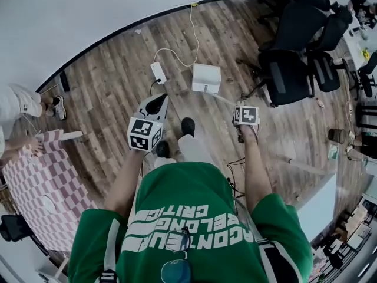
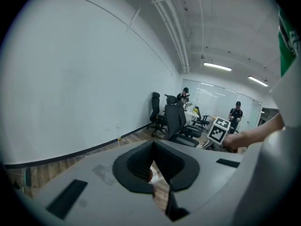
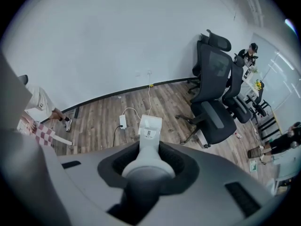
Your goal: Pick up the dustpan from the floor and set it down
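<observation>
Below the right hand-held gripper (image 3: 150, 161) hangs the dustpan (image 3: 150, 126). Its long pale handle is clamped between the jaws and its pan sits at the far end, over the wooden floor (image 1: 118, 81). I judge the grasp made and the pick-up under way, though I cannot tell whether the pan has cleared the boards. Setting it down remains. The left hand-held gripper (image 2: 154, 154), beside the right one, has its jaws together at the tips with nothing between them. A small label on the pan is too small to read. The person's green shirt (image 1: 194, 187) shows "BELONG" and "CRITIC".
</observation>
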`<state>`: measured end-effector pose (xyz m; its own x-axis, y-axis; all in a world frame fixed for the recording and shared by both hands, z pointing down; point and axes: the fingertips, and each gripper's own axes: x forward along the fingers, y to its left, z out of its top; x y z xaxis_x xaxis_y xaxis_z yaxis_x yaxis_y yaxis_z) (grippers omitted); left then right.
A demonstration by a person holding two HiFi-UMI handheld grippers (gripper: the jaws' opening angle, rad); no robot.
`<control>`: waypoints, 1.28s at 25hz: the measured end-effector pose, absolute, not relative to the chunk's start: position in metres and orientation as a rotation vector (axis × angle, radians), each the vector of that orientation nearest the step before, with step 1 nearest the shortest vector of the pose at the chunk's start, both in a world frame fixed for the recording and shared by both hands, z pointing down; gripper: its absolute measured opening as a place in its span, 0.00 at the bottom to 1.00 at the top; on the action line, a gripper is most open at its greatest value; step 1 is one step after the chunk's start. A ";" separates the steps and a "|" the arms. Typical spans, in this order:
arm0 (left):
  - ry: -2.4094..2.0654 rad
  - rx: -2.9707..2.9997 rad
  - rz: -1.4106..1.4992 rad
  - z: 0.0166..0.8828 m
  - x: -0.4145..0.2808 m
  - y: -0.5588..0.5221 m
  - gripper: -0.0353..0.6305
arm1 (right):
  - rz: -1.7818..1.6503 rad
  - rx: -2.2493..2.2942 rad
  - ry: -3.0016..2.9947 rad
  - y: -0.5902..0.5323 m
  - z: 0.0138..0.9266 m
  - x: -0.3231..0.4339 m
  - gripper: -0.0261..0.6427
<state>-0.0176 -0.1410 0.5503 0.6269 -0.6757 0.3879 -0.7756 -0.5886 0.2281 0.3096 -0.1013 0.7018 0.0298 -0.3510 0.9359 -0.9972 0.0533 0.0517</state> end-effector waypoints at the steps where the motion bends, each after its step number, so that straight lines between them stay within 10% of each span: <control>1: -1.151 2.491 0.364 0.547 -0.017 -0.143 0.05 | 0.923 1.457 -1.481 -0.102 0.691 0.309 0.21; 32: -1.091 2.683 0.236 0.470 0.007 -0.155 0.05 | 0.650 1.850 -1.780 -0.086 0.497 0.293 0.21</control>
<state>0.0066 -0.1553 0.4697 0.7091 -0.6645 0.2358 -0.7025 -0.6946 0.1553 0.2930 -0.0855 0.4967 0.0368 -0.7669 0.6407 -0.9993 -0.0307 0.0206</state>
